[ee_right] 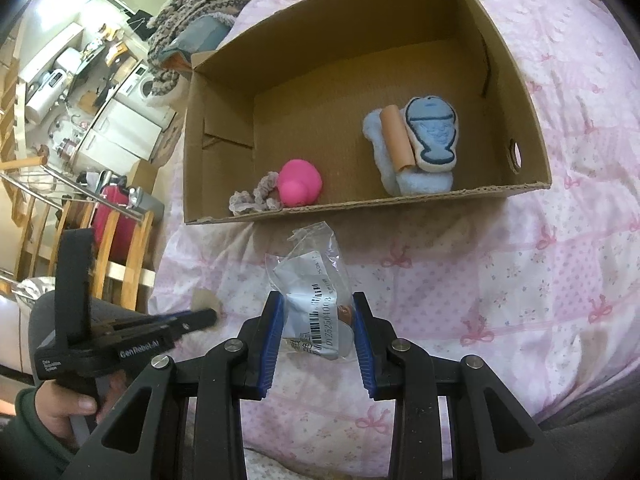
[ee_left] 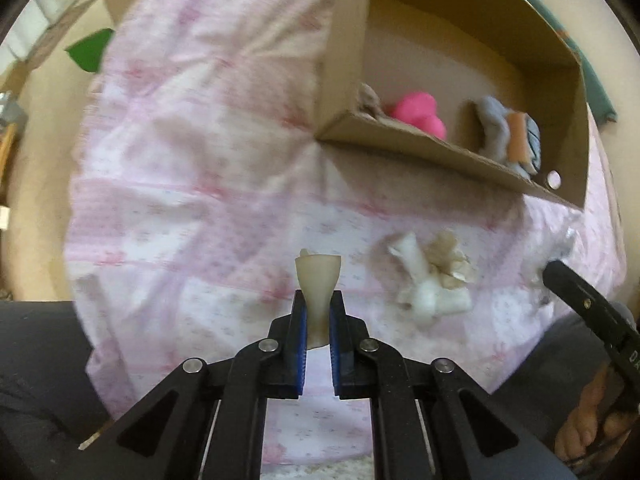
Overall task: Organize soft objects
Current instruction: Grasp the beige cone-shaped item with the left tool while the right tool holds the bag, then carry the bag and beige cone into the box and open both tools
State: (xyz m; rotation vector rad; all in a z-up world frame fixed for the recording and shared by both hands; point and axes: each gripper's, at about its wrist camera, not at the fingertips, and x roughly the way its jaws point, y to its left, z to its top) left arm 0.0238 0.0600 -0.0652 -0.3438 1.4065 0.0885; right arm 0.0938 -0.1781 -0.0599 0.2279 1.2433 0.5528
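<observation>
Bed with pink-and-white patchwork quilt with bow print [ee_right: 540, 264] carries everything. Open brown cardboard box [ee_right: 516, 190] sits directly on it. Just in front of the box, on the quilt: small pile of white and beige soft fabric pieces [ee_left: 430, 284]. Behind the box's far left corner: grey-and-cream striped fuzzy blanket [ee_right: 208, 4], bunched on the bed

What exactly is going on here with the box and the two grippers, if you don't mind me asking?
A person is sorting soft things into a cardboard box on a pink bedspread. The left gripper is shut on a pale rubbery piece, and the right gripper is shut on a clear plastic packet. The box holds a pink toy, a scrunchie and a blue fish-shaped plush. A whitish pile lies outside it.
</observation>
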